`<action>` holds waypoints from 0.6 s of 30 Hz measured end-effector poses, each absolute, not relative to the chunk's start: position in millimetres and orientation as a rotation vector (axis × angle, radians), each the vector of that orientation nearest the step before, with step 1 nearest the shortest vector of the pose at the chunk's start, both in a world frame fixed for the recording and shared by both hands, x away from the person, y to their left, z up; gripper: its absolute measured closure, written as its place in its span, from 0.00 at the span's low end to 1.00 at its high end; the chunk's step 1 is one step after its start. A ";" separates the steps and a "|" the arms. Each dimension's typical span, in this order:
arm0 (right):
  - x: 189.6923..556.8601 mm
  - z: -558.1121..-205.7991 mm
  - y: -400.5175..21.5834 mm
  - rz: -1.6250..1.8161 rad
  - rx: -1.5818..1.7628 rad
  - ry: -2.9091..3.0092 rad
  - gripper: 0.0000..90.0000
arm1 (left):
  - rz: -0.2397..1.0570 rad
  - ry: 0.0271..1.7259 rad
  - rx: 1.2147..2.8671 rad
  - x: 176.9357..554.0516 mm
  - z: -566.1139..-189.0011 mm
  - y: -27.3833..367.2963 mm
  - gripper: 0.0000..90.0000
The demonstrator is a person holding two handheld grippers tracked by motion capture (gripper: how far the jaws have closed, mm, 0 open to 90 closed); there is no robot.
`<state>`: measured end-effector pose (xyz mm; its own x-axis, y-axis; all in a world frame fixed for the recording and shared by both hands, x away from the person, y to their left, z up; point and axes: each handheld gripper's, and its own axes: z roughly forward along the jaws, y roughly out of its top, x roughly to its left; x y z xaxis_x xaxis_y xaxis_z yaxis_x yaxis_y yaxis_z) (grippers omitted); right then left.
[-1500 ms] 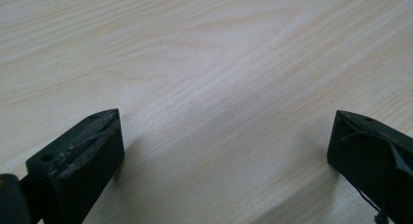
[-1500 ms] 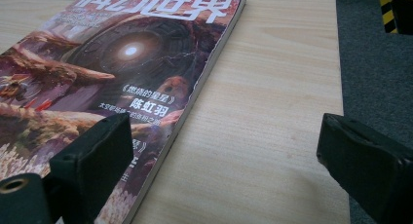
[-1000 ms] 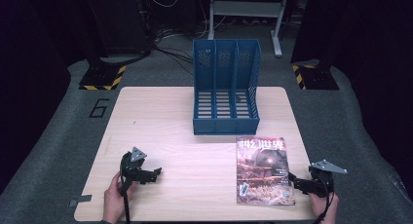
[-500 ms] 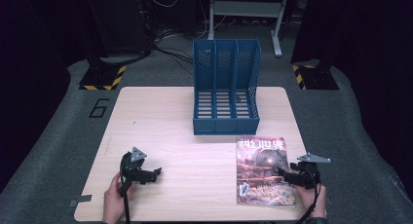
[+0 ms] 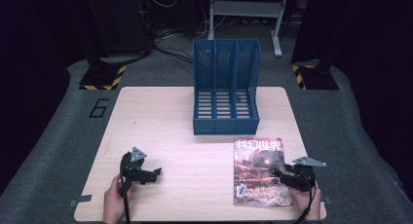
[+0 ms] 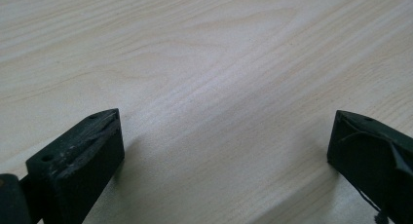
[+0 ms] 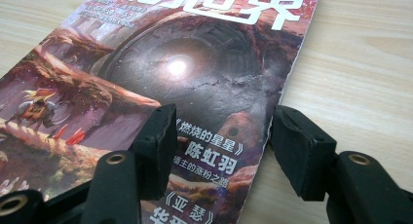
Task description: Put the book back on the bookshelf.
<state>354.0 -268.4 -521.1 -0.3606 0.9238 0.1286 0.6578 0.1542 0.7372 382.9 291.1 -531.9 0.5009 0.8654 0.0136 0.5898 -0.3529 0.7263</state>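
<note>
Your right tongs [image 5: 281, 174] sat low over the magazine's [image 5: 260, 171] right edge, near its lower half. Their jaws had just been closing, yet they stood partly apart: in the right gripper view one jaw rested over the cover and the other just off the edge above the bare wood, so the magazine's [image 7: 195, 83] edge lay between them (no pad pressed on it yet). The magazine lay flat, cover up, at the near right of the worktop [image 5: 160, 121], just in front of the blue three-slot file holder [image 5: 226, 87], apart from it. Your left tongs [image 5: 155, 174] stayed at the near left, well apart from the magazine, jaws wide apart with bare worktop [image 6: 204, 87] between them. Your hand [image 5: 113, 204] held them from below.
</note>
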 end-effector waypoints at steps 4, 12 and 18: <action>350.5 -521.4 -258.6 1.039 1.543 2.056 0.49 | 0.513 1.193 2.083 382.4 -531.4 291.2 0.00; 349.0 -521.2 -236.4 1.037 1.560 2.039 0.50 | 0.527 1.189 2.075 382.9 -531.9 291.1 0.00; 349.7 -522.4 -219.1 1.045 1.537 2.042 0.50 | 0.527 1.189 2.076 382.9 -531.9 291.1 0.00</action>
<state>349.7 -219.1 -522.4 -0.3312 0.9343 0.1322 0.6535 0.1261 0.7464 382.9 291.1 -531.9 0.5012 0.8652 0.0132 0.5904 -0.3531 0.7258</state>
